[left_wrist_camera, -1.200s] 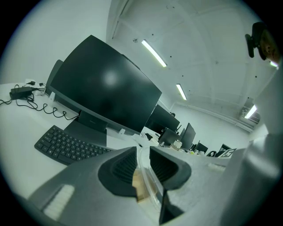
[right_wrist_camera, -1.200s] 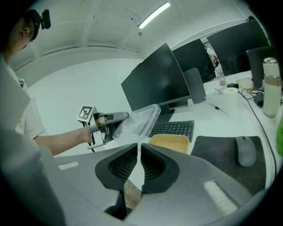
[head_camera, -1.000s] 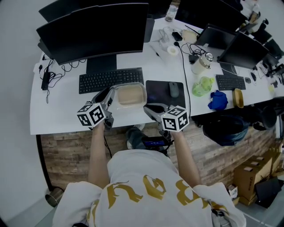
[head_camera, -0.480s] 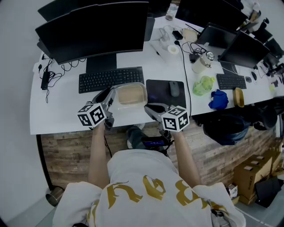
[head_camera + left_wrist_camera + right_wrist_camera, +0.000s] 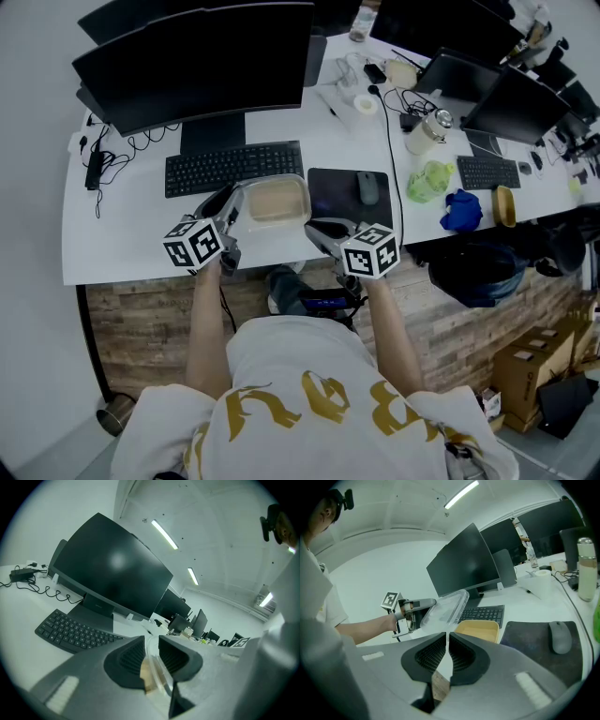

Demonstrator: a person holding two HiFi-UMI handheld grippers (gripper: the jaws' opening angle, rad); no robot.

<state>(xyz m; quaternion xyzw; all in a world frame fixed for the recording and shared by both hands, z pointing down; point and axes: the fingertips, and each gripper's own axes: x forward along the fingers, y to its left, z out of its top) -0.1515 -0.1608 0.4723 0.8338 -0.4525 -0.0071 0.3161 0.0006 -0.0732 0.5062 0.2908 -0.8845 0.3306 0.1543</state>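
Both forearms forward — left gripper (image 5: 151,640) jaws clamped, right gripper (image 5: 447,637) jaws together.

A: Thin, glossy see-through plastic for the clear rectangular lid (image 5: 443,607), left of centre in the right gripper view. Matt plastic, by the look, for the beige rectangular tub (image 5: 477,631) just right of it.

B: Agreed. Matt grey plastic on the left gripper (image 5: 151,641), with ribbed dark pads (image 5: 133,657). Smooth white desk top (image 5: 141,234), and rough brown wood planks (image 5: 141,328) at lower left of the head view.

A: Dull, cloth-like black mouse mat (image 5: 529,637).
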